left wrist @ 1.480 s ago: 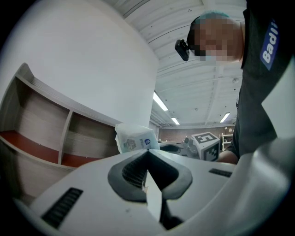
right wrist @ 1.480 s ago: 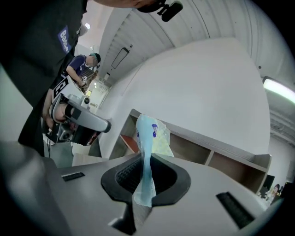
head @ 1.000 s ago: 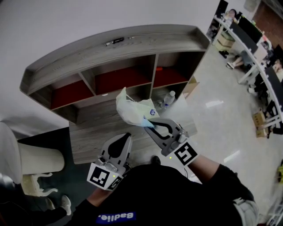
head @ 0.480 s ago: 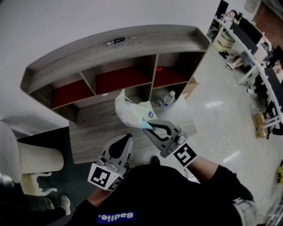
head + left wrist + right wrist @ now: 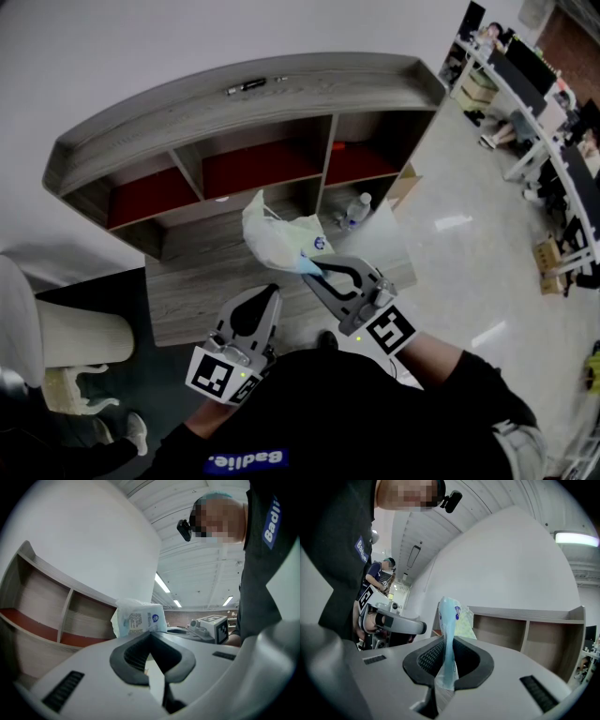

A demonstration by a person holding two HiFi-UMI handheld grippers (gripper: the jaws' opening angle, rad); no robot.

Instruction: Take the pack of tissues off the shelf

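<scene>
Pack of tissues point(image 5: 277, 234) barely drifted, your right gripper point(image 5: 312, 267) still pinching its edge clear of the shelf point(image 5: 234, 103), left gripper point(image 5: 271, 290) closed, empty

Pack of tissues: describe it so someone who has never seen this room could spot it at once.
Find the curved wooden shelf with red compartments. In front of it, the right tongs pinch the pack of tissues by one edge, off any surface. It is crinkly white plastic with a pale blue edge and round blue logo, unlike the clear bottle nearby.
</scene>
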